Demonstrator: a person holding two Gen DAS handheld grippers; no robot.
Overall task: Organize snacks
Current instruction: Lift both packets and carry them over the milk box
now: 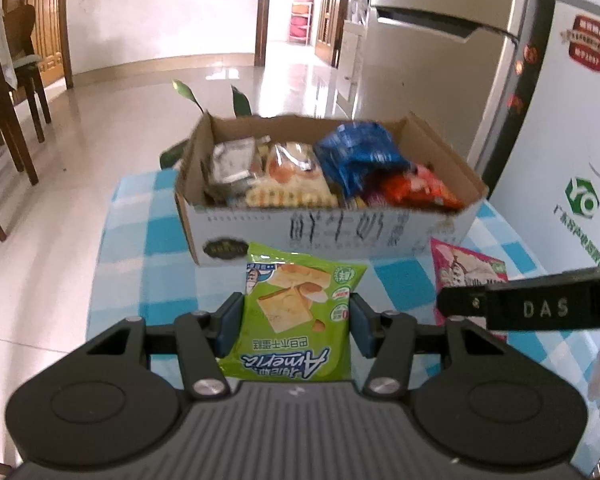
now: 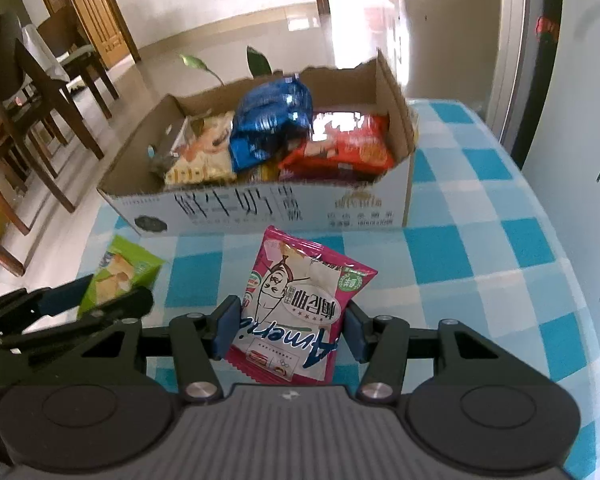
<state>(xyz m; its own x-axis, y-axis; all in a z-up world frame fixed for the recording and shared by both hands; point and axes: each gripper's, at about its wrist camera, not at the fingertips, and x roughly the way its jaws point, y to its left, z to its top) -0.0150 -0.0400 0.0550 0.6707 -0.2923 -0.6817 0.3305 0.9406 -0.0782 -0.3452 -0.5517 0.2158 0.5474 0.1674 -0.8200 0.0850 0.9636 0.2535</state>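
Checked surface [image 2: 480,208] before snack box [image 2: 260,200]: left gripper [image 1: 296,324] jaws clamping green packet [image 1: 296,312], right gripper [image 2: 290,330] jaws clamping pink packet [image 2: 300,300]; best lifted clear of box wall, then released inside.

Left hand-held gripper [image 1: 296,326]: matte black linkage arms, silver round screws at the pivots, dark blue pads [image 1: 229,326], a ribbed grey body with two round black discs. Right hand-held gripper [image 2: 290,330] looks identical; its black side reads "DAS" in pale letters.

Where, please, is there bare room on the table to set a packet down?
The checked cloth right of the cardboard box lies bare. The box is crowded with packets, and the strip before it is taken by the pink packet and green packet.
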